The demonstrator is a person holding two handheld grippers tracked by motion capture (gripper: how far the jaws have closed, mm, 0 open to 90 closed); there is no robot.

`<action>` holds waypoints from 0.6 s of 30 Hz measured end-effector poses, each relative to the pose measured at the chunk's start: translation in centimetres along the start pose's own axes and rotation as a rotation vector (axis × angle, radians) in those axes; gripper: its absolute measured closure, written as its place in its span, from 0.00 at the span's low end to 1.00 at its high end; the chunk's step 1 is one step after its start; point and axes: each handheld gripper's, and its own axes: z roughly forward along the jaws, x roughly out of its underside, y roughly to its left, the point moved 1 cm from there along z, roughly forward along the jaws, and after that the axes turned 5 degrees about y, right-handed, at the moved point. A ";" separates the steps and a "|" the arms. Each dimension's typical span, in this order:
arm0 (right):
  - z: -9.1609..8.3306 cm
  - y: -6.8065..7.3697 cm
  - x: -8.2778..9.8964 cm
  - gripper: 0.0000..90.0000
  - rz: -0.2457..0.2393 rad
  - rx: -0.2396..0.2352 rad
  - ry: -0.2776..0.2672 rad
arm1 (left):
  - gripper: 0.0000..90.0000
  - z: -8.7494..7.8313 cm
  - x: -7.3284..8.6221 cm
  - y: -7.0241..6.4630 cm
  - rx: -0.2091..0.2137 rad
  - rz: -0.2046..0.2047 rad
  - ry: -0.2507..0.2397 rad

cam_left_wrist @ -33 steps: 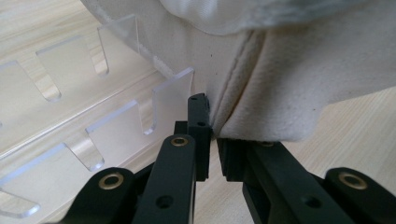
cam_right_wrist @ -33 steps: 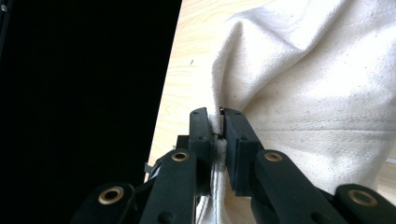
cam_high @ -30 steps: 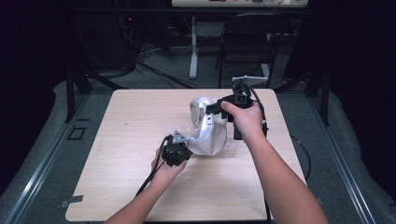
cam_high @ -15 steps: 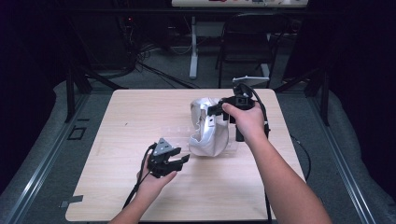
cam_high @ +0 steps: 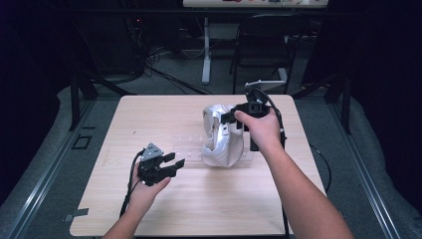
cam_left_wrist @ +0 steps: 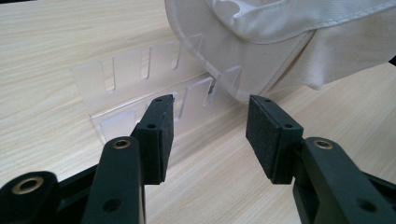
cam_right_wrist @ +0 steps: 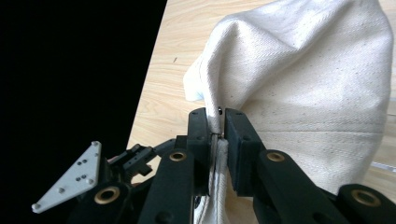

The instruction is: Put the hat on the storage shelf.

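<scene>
Your right gripper pinches the white bag to hold it up over the clear rack on the bench, while your left gripper waits nearby, jaws spread.

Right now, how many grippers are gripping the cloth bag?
1. The right gripper is clamped on the cloth bag. The left gripper is open, short of it.

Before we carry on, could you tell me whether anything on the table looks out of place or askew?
Yes: the white cloth bag is slumped and crumpled over one end of the clear slotted rack, hiding part of it. The right gripper is pinching the bag's edge; the left gripper is open, holding nothing.
</scene>
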 end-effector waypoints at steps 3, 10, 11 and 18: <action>-0.1 0.1 0.0 0.89 -0.009 0.005 0.000 | 0.58 -0.1 0.0 0.1 0.026 -0.019 -0.003; -0.3 0.7 0.0 0.81 -0.034 0.020 -0.014 | 0.58 -0.2 -0.1 0.1 0.020 -0.014 -0.006; -0.3 0.8 0.0 0.80 -0.043 0.021 -0.020 | 0.58 -0.2 -0.1 0.1 0.020 -0.014 -0.007; -0.7 1.1 0.4 0.75 -0.081 0.039 -0.036 | 0.58 -0.1 -0.1 0.0 0.015 -0.008 -0.001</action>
